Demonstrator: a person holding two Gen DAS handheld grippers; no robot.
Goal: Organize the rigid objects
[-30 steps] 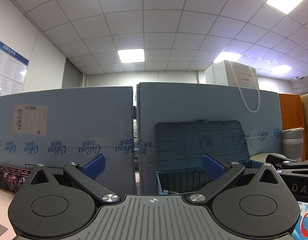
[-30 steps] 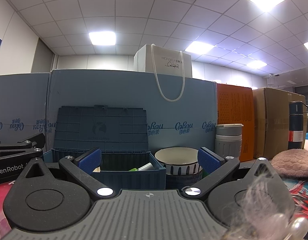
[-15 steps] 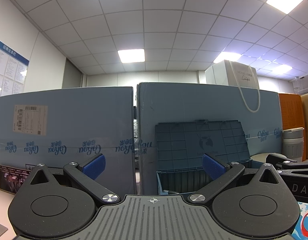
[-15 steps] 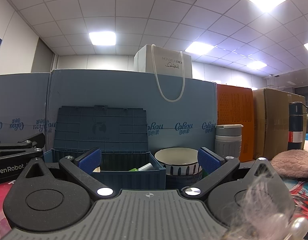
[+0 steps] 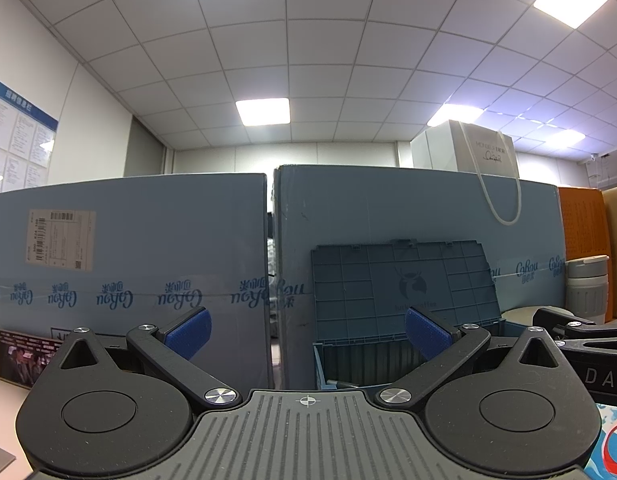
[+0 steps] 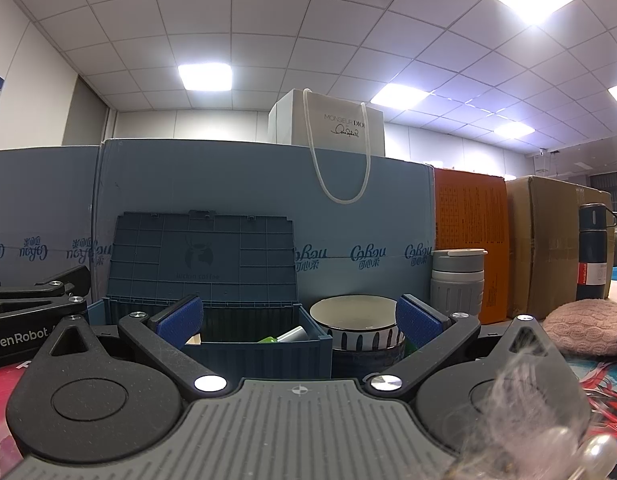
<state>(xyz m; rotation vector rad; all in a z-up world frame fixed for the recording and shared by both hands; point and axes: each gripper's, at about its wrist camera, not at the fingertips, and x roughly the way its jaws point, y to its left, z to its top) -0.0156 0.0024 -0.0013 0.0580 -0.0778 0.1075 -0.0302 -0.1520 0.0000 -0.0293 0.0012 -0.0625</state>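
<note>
Nothing has shifted since a second ago. Both tools sit low on the bench, jaws spread wide and holding nothing. The left gripper (image 5: 306,330) faces the blue crate (image 5: 392,356), lid propped upright against the blue cartons (image 5: 388,208). The right gripper (image 6: 298,320) frames that crate (image 6: 260,348) and the striped bowl (image 6: 358,330) touching it; the grey flask (image 6: 456,284) stands beyond.

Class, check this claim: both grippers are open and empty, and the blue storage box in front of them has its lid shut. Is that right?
Not quite. The lid of the blue storage box stands open, as the right wrist view shows. The left gripper and right gripper are indeed open and empty.
</note>
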